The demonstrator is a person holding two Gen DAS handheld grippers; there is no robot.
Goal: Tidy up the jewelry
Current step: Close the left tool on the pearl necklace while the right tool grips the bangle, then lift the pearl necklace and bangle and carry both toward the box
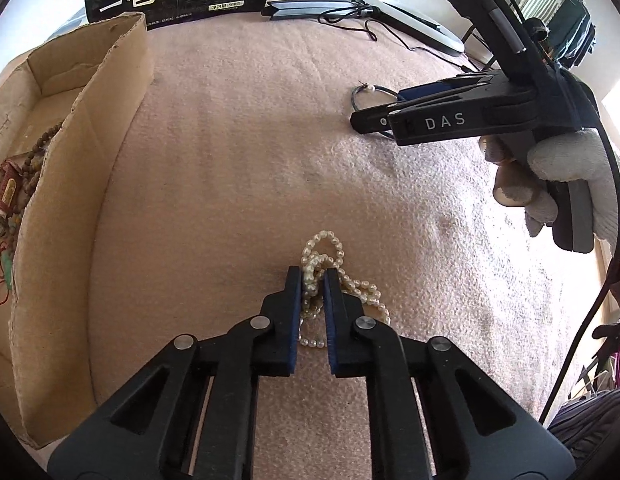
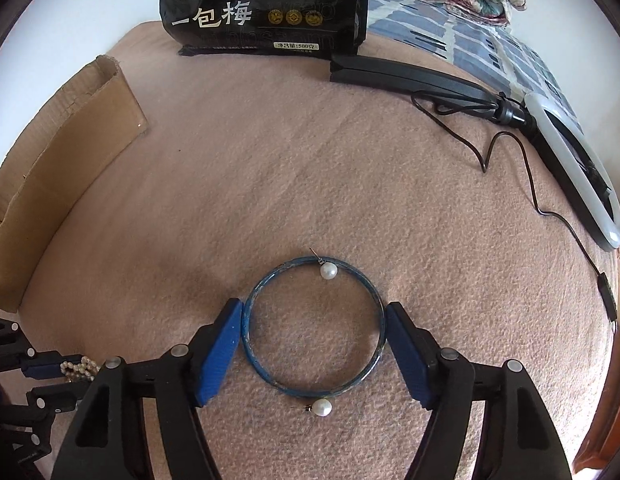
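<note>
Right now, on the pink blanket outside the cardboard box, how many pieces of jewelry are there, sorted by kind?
Pearl strand bundle, pinched by the left gripper: 1
Blue bangle, flanked by the right gripper: 1
Loose pearl earrings: 2, one on the bangle's far rim, one just outside its near rim
Total: 4
More beads lie in the cardboard box, not counted.

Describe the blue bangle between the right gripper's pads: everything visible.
The thin blue ring bangle lies flat on the pink fuzzy blanket. Its surface looks worn, with pale scuffs, material unclear. The right gripper straddles it: the left blue pad touches its rim, and the right pad sits at or just off the opposite rim. One white pearl earring lies against its far rim, another pearl earring just outside its near rim.
</note>
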